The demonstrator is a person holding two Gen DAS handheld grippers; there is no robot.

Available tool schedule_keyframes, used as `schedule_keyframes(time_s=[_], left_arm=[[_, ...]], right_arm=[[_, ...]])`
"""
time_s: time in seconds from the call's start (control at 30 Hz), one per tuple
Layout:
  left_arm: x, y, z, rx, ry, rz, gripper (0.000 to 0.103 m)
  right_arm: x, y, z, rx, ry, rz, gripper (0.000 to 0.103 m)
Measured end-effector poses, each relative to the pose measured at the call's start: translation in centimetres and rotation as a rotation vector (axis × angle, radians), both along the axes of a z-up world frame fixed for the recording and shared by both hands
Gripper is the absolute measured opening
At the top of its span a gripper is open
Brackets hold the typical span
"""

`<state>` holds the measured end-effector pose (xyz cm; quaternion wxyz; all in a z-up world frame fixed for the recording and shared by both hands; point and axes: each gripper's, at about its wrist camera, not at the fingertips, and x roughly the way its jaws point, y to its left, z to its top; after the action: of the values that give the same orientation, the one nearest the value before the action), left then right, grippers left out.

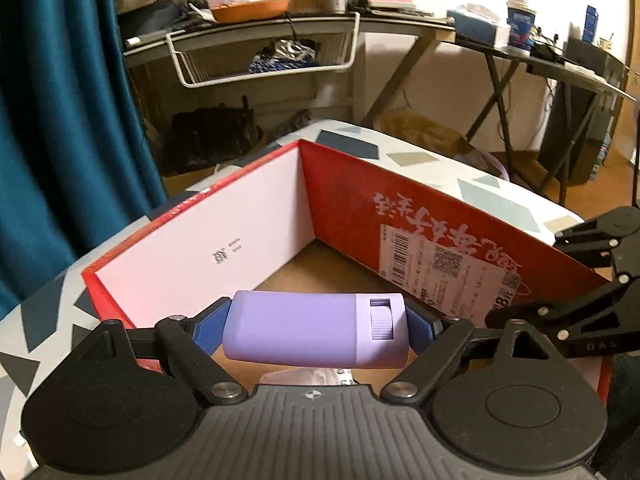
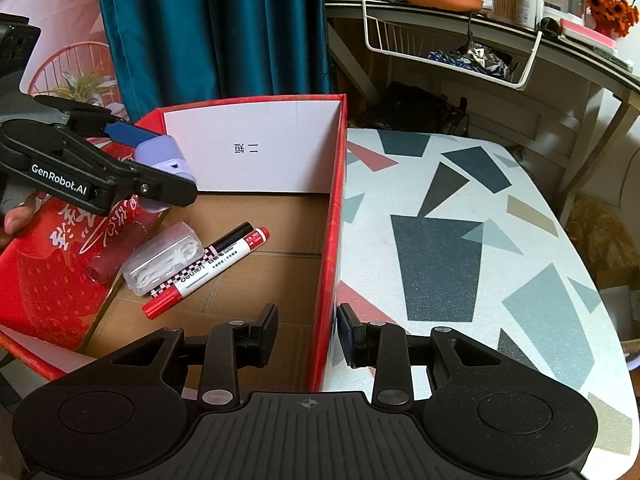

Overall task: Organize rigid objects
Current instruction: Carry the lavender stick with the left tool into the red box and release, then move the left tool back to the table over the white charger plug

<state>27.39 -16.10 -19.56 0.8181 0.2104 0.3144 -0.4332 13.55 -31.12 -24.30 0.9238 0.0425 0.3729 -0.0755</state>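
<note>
A lavender case with a ribbed slider (image 1: 304, 328) lies crosswise between the blue pads of my left gripper (image 1: 316, 330), which is shut on it above the open red cardboard box (image 1: 200, 256). In the right wrist view the same case (image 2: 164, 156) hangs in the left gripper (image 2: 160, 160) over the box's left part. My right gripper (image 2: 308, 336) straddles the box's red right wall (image 2: 334, 240). Its inner pad stands clear of that wall, so it is open. On the box floor lie a red marker (image 2: 200, 280), a black marker (image 2: 230, 240), a clear plastic case (image 2: 164, 258) and a dark red tube (image 2: 108, 260).
The box stands on a small table with a grey, teal and red geometric cover (image 2: 440, 240). A teal curtain (image 2: 212, 28) hangs behind it. A cluttered desk with a white wire basket (image 2: 452, 52) is at the back right. A person's hand (image 2: 16, 220) shows at the left edge.
</note>
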Motion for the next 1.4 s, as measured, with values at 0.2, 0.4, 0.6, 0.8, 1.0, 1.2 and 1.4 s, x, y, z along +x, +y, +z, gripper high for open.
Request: schedule_keyframes(time_s=[0.2,0.4,0.6,0.8,1.0,1.2,1.4], left_arm=[[0.3,-0.2,0.0,0.012,0.017,0.010,0.089],[0.3,-0.3,0.0,0.028,0.016,0.027,0.090],[0.4,-0.6,0.0,0.041,0.029,0.037,0.096],[0.2,-0.1,0.2,0.034,0.020,0.021,0.097],[0.3,1.5,2.0,-0.006,-0.018,0.015,0.096],[0.8,4.8,3.9,-0.053,-0.071,0.039,0.097],[2.4,11.3,5.0,-0.129,-0.047,0.154,0.096]], right_arm=[[0.0,0.0,0.0,0.003,-0.002,-0.002,0.031],[-0.1,0.0,0.0,0.003,-0.002,-0.002,0.032],[-0.1,0.0,0.0,0.007,-0.004,-0.002,0.032],[-0.1,0.0,0.0,0.008,-0.003,-0.002,0.032],[-0.1,0.0,0.0,0.008,0.000,-0.003,0.032],[-0.1,0.1,0.0,0.006,0.001,-0.004,0.032],[-0.1,0.1,0.0,0.007,0.000,-0.004,0.031]])
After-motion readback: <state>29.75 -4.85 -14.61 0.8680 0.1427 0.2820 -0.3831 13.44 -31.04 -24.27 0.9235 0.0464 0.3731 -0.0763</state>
